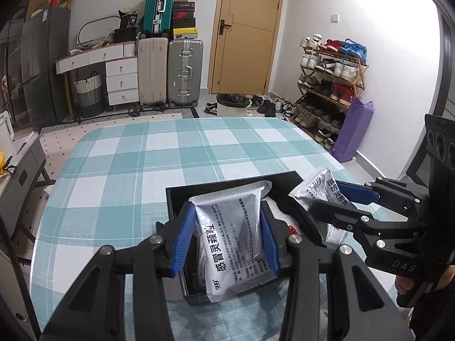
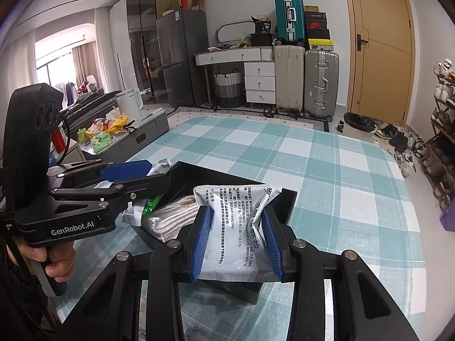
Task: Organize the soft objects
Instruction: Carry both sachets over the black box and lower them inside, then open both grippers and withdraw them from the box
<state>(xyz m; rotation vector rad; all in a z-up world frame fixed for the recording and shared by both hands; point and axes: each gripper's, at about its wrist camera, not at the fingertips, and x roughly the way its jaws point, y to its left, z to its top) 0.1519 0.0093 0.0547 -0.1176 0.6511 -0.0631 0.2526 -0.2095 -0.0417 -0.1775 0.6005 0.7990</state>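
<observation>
My left gripper (image 1: pixel 227 227) is shut on a silver medicine sachet (image 1: pixel 236 244) with black print, held upright over a black box (image 1: pixel 227 183) on the checked table. In the same view my right gripper (image 1: pixel 331 199) comes in from the right, shut on a second silver sachet (image 1: pixel 318 184) above the box's right rim. The right wrist view shows my right gripper (image 2: pixel 237 236) clamping its sachet (image 2: pixel 236 207) over the box (image 2: pixel 199 179). The left gripper (image 2: pixel 157 174) holds its sachet (image 2: pixel 162 167) at the box's left side. A white ribbed packet (image 2: pixel 173 216) and a green packet (image 2: pixel 152 203) lie inside.
The teal-and-white checked tablecloth (image 1: pixel 142 170) stretches beyond the box. A low grey cabinet (image 2: pixel 142 136) with a white kettle and snacks stands left of the table. Suitcases (image 1: pixel 184 71), a door, a lined bin (image 2: pixel 358 126) and a shoe rack (image 1: pixel 330 85) line the far walls.
</observation>
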